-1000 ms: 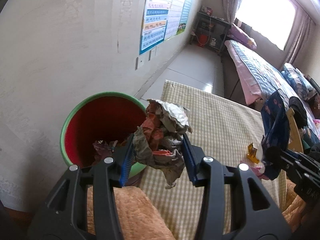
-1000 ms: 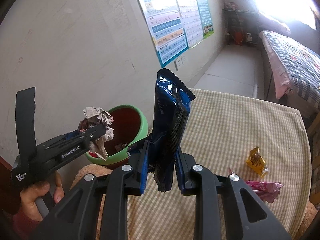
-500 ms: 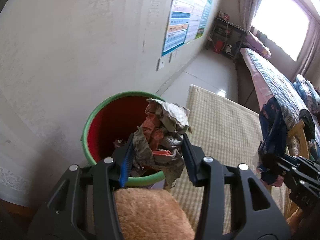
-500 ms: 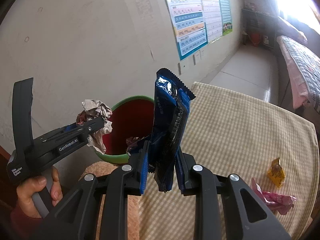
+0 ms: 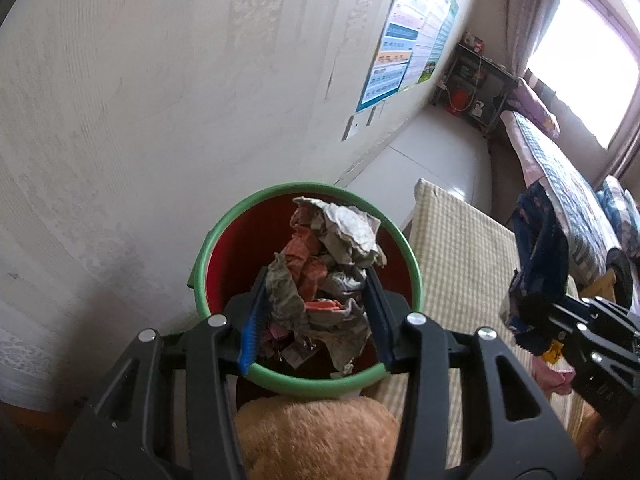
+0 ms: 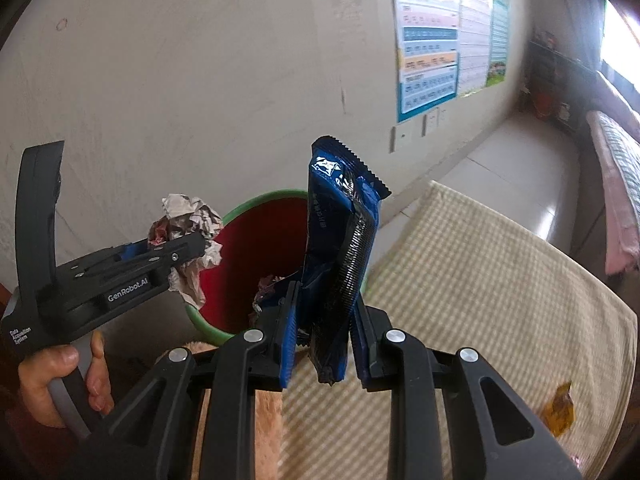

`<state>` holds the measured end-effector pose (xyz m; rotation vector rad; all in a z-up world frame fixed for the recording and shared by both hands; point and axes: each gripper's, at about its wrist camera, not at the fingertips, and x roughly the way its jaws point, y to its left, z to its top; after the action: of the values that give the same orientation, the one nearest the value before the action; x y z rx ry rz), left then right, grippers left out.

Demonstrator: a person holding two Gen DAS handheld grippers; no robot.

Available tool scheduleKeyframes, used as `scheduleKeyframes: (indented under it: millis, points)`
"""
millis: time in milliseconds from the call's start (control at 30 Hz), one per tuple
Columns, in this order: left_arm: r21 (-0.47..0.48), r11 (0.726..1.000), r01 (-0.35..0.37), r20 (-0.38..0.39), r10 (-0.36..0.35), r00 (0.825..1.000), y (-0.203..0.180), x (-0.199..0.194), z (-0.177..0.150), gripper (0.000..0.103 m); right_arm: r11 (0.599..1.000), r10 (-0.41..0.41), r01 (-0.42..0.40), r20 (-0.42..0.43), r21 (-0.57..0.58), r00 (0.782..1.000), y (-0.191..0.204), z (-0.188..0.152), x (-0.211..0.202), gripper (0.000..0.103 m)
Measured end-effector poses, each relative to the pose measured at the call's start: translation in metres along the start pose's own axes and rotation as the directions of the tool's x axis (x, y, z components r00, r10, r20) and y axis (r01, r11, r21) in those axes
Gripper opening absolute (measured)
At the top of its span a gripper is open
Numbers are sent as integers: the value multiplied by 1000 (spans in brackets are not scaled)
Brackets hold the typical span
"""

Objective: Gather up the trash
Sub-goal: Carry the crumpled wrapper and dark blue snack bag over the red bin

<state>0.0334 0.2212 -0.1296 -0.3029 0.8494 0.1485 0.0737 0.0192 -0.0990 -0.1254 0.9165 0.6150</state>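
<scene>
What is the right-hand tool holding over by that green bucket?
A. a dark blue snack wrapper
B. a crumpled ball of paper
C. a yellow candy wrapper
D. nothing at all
A: in the right wrist view the right tool is clamped on a dark blue snack wrapper standing upright, while the crumpled paper sits in the left tool above the green bucket.
</scene>
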Motion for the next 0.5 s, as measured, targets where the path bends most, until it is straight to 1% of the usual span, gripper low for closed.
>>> scheduleKeyframes:
  millis: [133, 333, 500]
  points:
    - [-22, 999, 25, -25, -26, 999, 9, 13, 6, 43, 1000, 8, -9, -28, -24, 1000, 6, 13, 22, 24]
    - [-21, 1000, 9, -41, -10, 999, 13, 23, 5, 44, 999, 20, -21, -50, -36, 999, 8, 23, 38, 24]
    - [-21, 1000, -1, -57, 0, 998, 17, 32, 5, 44, 998, 21, -25, -62, -51, 998, 12, 23, 44, 25]
